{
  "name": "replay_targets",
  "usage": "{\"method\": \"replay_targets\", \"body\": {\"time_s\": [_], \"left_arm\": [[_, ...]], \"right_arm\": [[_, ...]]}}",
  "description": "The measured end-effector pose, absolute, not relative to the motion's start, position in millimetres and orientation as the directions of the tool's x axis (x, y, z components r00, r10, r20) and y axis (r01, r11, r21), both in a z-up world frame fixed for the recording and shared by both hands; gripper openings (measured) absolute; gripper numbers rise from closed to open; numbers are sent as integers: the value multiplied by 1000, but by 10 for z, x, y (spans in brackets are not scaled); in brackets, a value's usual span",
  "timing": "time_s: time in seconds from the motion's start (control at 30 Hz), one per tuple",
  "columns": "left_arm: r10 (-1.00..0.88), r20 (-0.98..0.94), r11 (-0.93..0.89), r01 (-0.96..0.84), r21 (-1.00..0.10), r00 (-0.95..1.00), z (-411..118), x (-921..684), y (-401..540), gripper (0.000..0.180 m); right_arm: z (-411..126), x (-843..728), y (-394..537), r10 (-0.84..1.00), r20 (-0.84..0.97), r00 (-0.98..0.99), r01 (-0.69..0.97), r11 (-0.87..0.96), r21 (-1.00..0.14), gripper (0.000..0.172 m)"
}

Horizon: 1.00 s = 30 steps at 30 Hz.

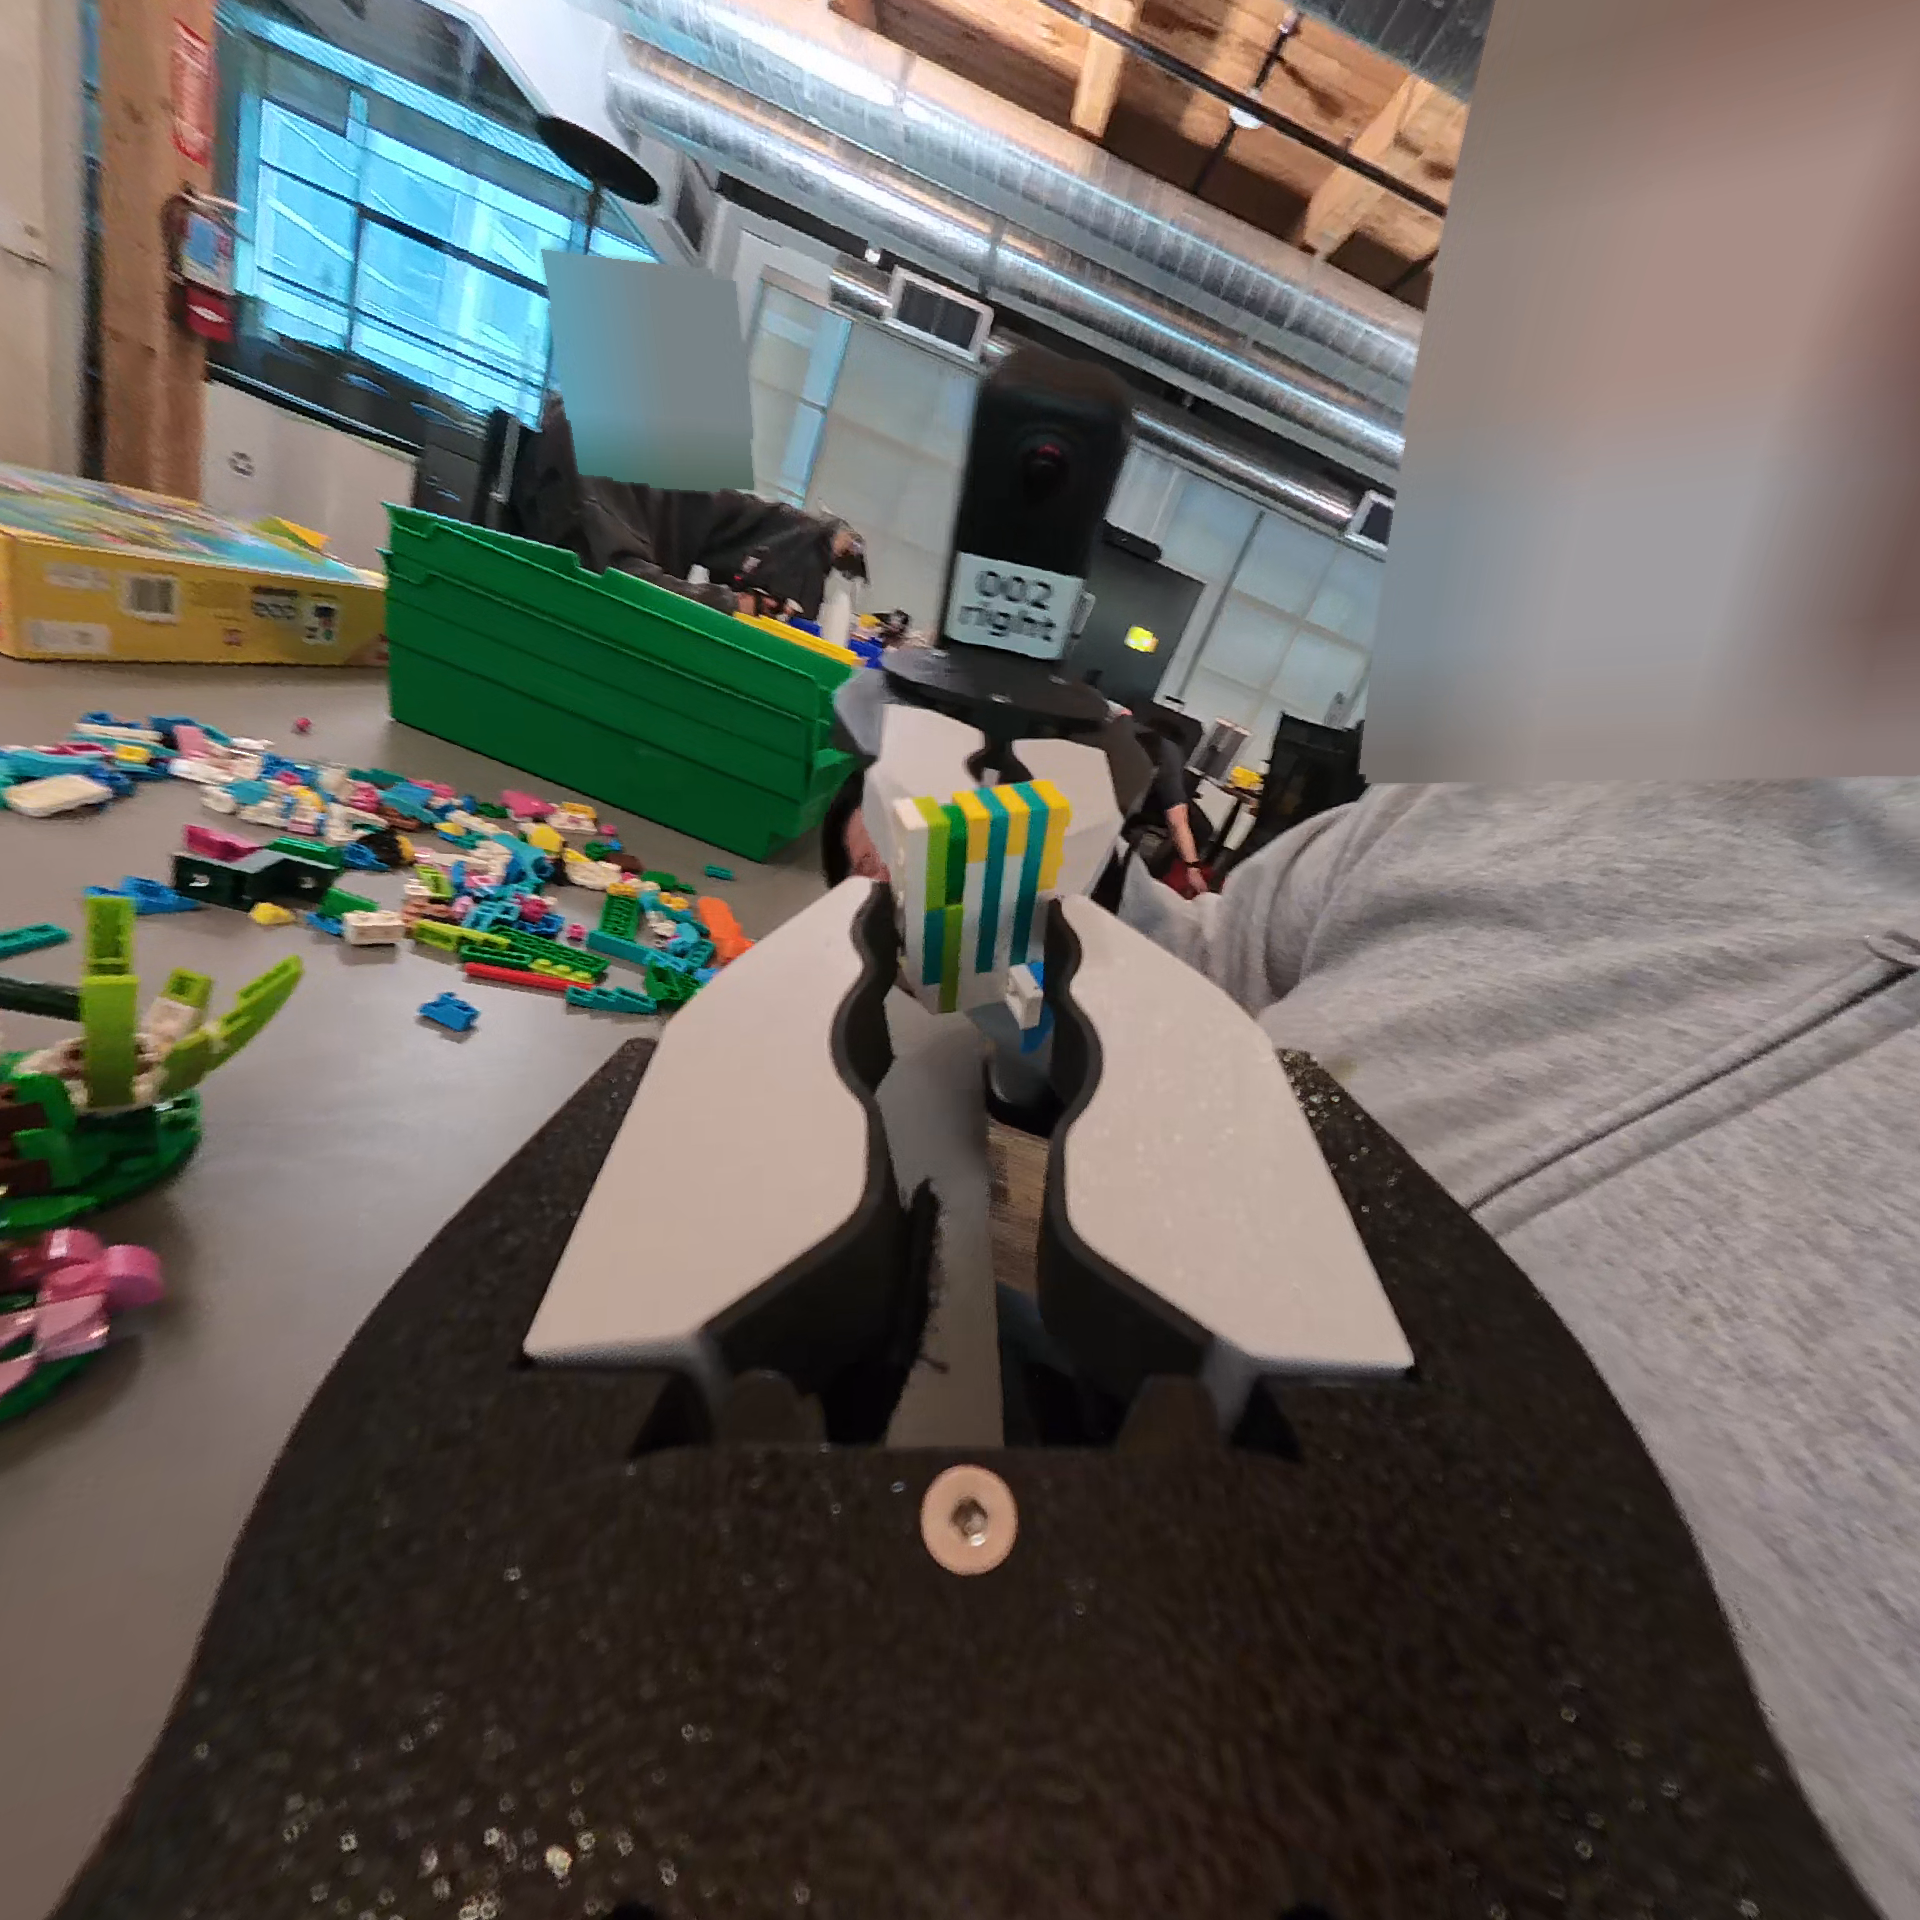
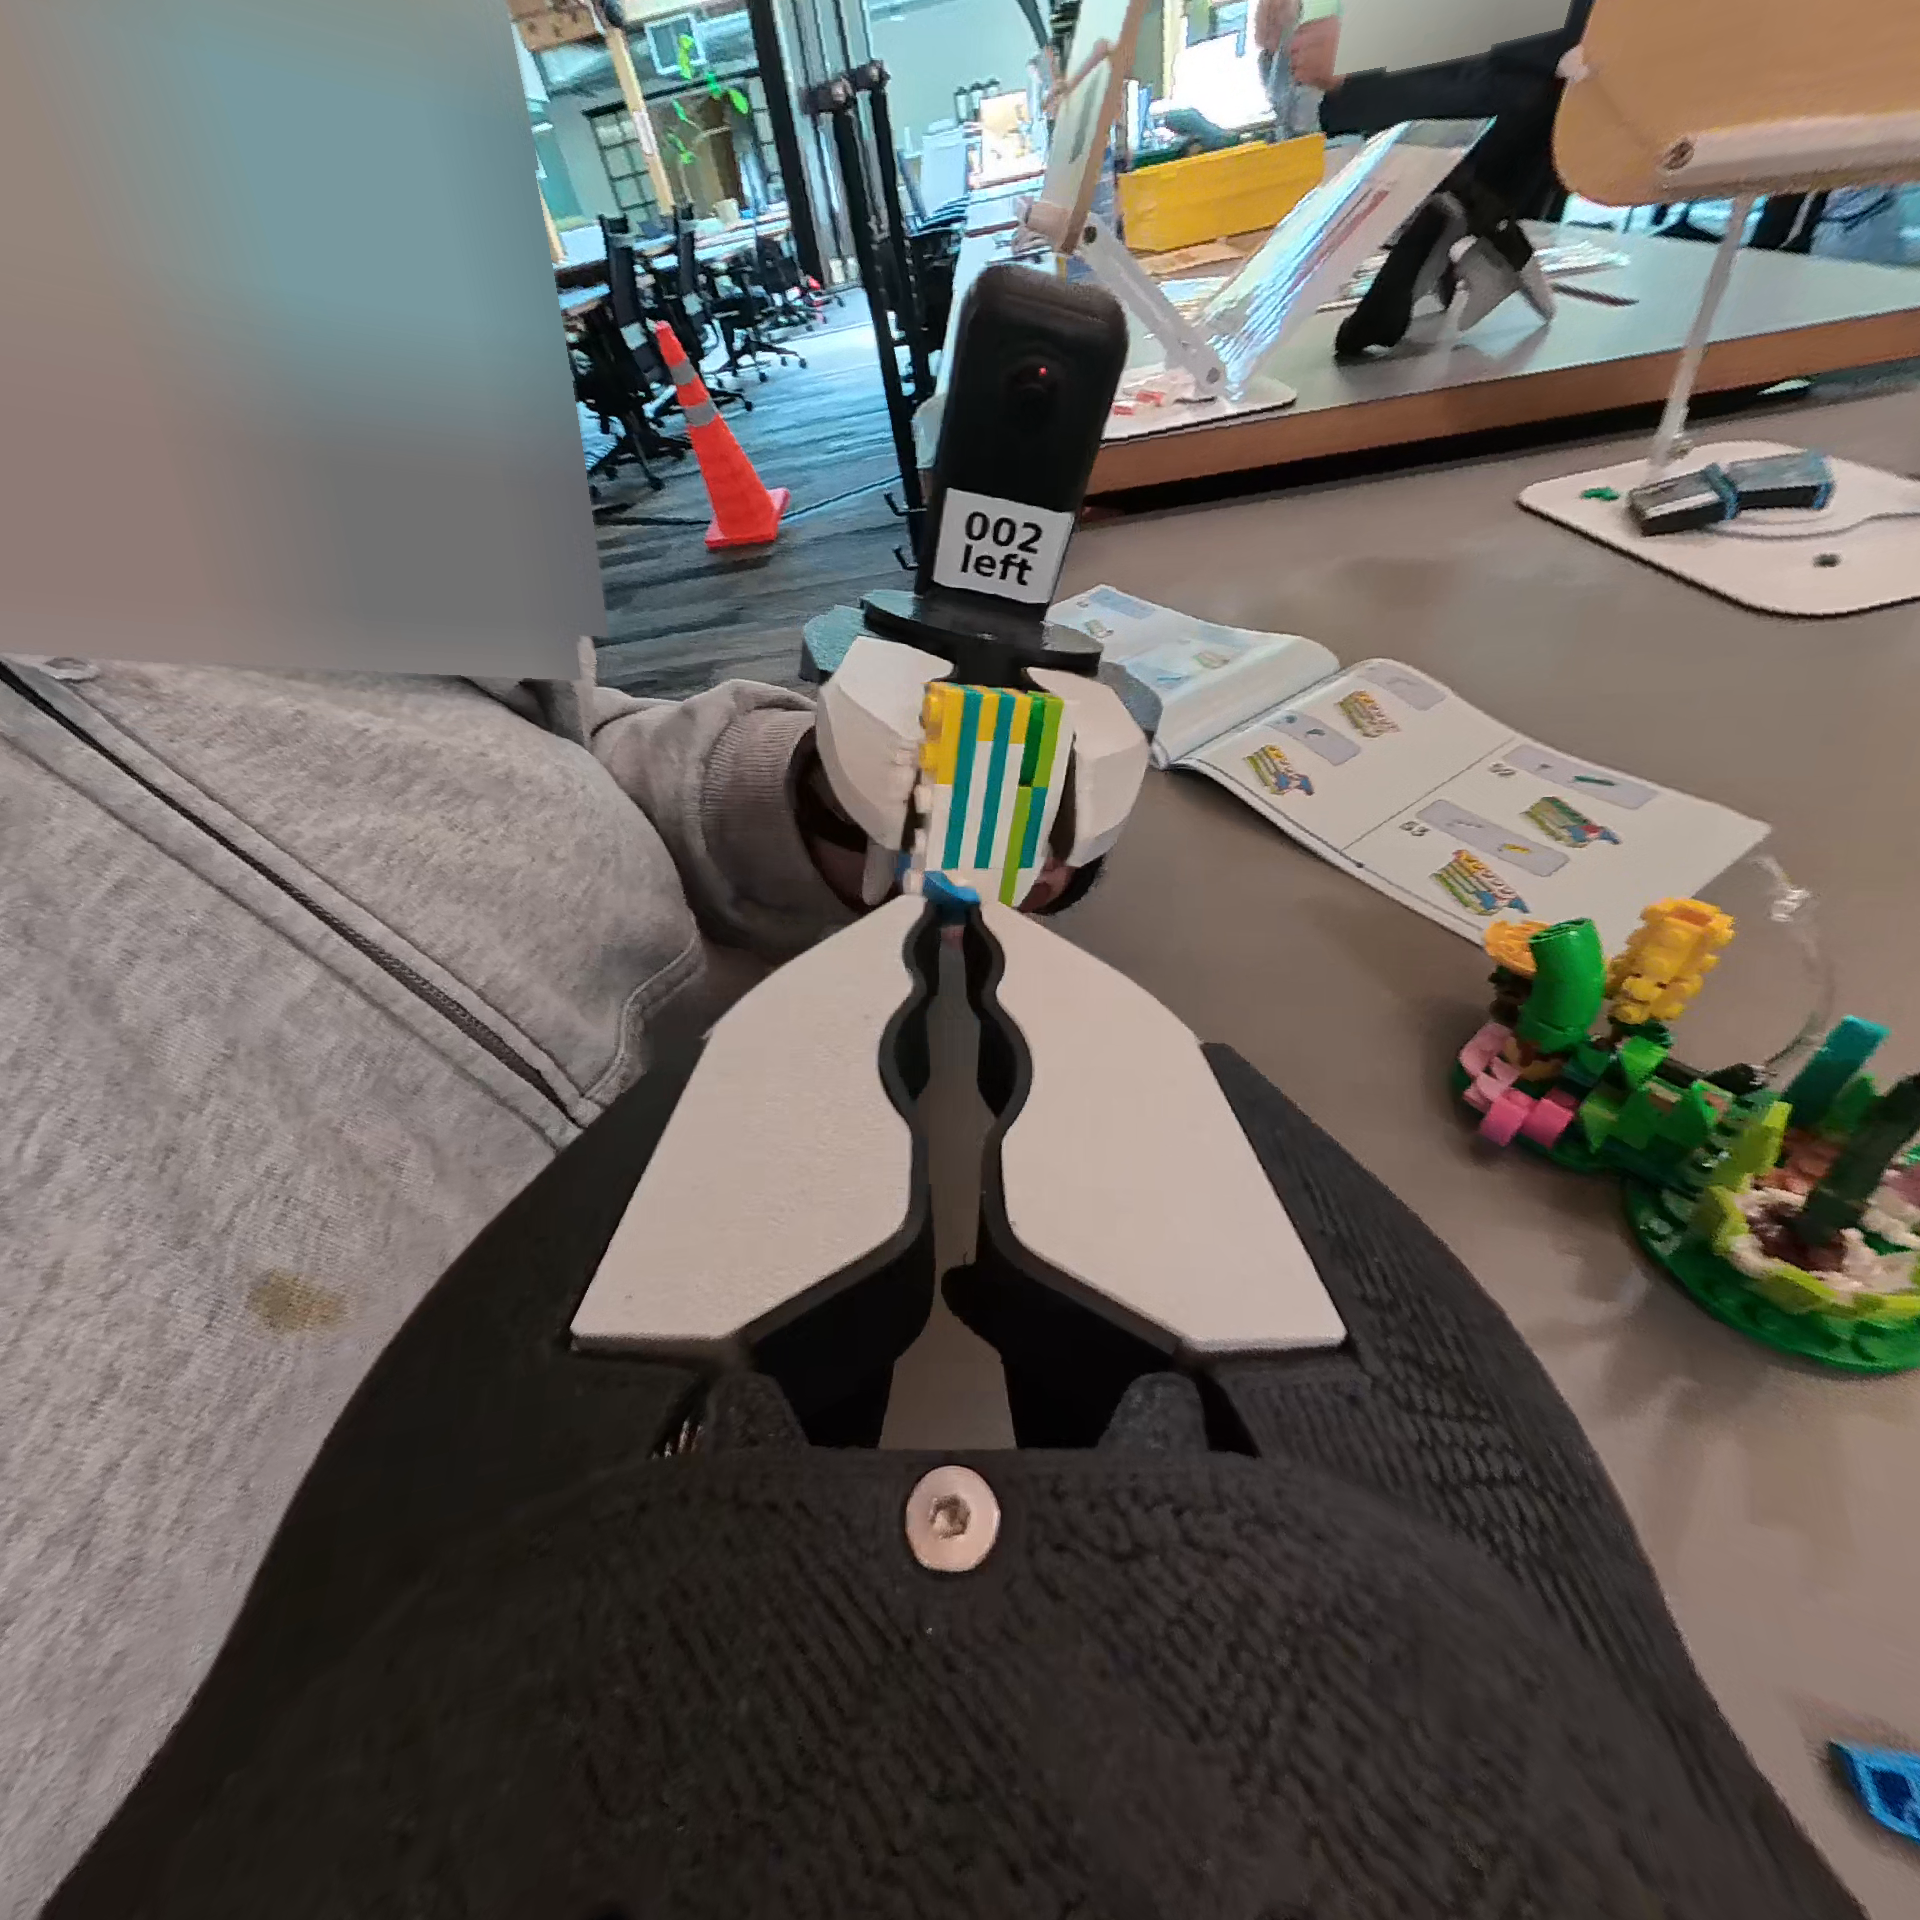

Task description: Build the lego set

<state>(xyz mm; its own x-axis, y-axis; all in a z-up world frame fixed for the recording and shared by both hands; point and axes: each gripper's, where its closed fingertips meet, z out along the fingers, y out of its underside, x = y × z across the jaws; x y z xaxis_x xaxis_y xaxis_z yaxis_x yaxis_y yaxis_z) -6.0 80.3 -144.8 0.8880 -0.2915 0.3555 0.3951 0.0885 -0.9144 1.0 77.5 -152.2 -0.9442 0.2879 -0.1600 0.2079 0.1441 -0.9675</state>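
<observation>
My left gripper (image 1: 971, 914) is shut on a striped brick block (image 1: 982, 883) of white, teal, yellow and green plates, held upright above the table. The right wrist view shows the same block (image 2: 992, 790) clamped between the left gripper's white fingers (image 2: 868, 769). My right gripper (image 2: 948, 916) faces it, with its tips closed on a small blue piece (image 2: 948, 891) at the block's lower edge. In the left wrist view this blue piece (image 1: 1039, 982) sits beside a small white brick at the block's bottom. The right gripper's fingers (image 1: 1091, 826) show behind the block.
Loose bricks (image 1: 416, 862) lie spread on the grey table (image 1: 364, 1195), with stacked green bins (image 1: 603, 686) and a yellow box (image 1: 156, 592) behind. Brick flower models (image 2: 1610, 1039) and an open instruction booklet (image 2: 1403, 790) lie to the right. A person's grey sleeve (image 1: 1558, 1039) is close by. The grippers are tip to tip, or close to it.
</observation>
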Motion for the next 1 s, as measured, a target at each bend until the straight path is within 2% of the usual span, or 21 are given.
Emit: {"method": "replay_targets", "body": {"time_s": [0.13, 0.27, 0.37, 0.53, 1.0], "left_arm": [[-301, 371, 88, 413, -907, 879, -1466, -56, 798, 27], [-330, 404, 98, 457, -884, 853, -1466, -45, 811, 27], [-361, 406, 82, 462, -883, 840, -1463, 6, 831, 27], [-358, 398, 77, 452, -889, 844, -1459, 14, 854, 27], [-296, 379, 136, 431, -892, 877, -1441, -81, 829, 27]], "right_arm": [[-1484, -29, 832, 347, -69, -935, 134, 165, -977, 0], [-1483, 1, 824, 330, -123, -936, 184, 161, -970, 0], [-1499, 60, 790, 263, -228, -937, 269, 131, -954, 15], [-1515, 56, 764, 250, -234, -940, 268, 114, -957, 7], [-1506, -29, 755, 391, -3, -921, 85, 192, -978, 7]]}}
